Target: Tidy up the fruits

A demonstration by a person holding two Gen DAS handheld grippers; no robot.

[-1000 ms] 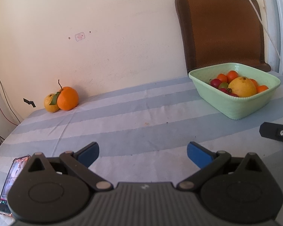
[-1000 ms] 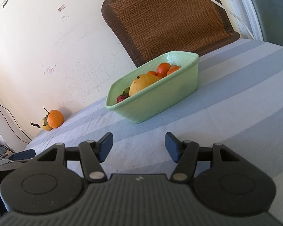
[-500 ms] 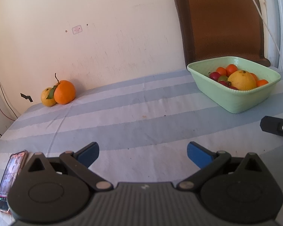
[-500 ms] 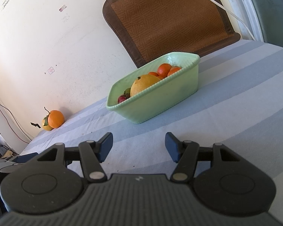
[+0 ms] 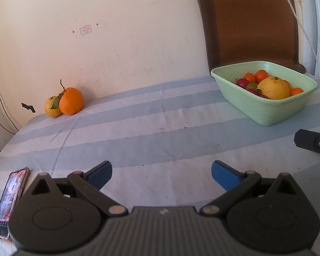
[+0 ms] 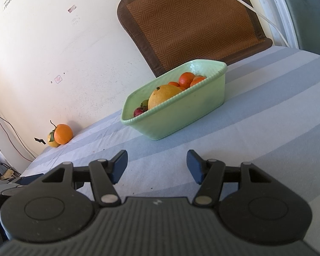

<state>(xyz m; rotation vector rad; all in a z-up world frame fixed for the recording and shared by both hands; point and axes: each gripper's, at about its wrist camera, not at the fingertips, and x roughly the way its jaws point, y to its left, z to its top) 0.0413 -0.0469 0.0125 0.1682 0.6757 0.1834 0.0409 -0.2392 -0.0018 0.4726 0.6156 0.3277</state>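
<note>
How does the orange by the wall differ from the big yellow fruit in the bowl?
The orange is deep orange with a stem and leaf; the big yellow fruit is paler, larger and leafless. The orange sits on the tablecloth; the yellow fruit lies in the green bowl. Both are round.

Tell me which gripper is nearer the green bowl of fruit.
Right. The right gripper faces the green bowl just ahead; the left gripper sits further off, bowl to its right.
</note>
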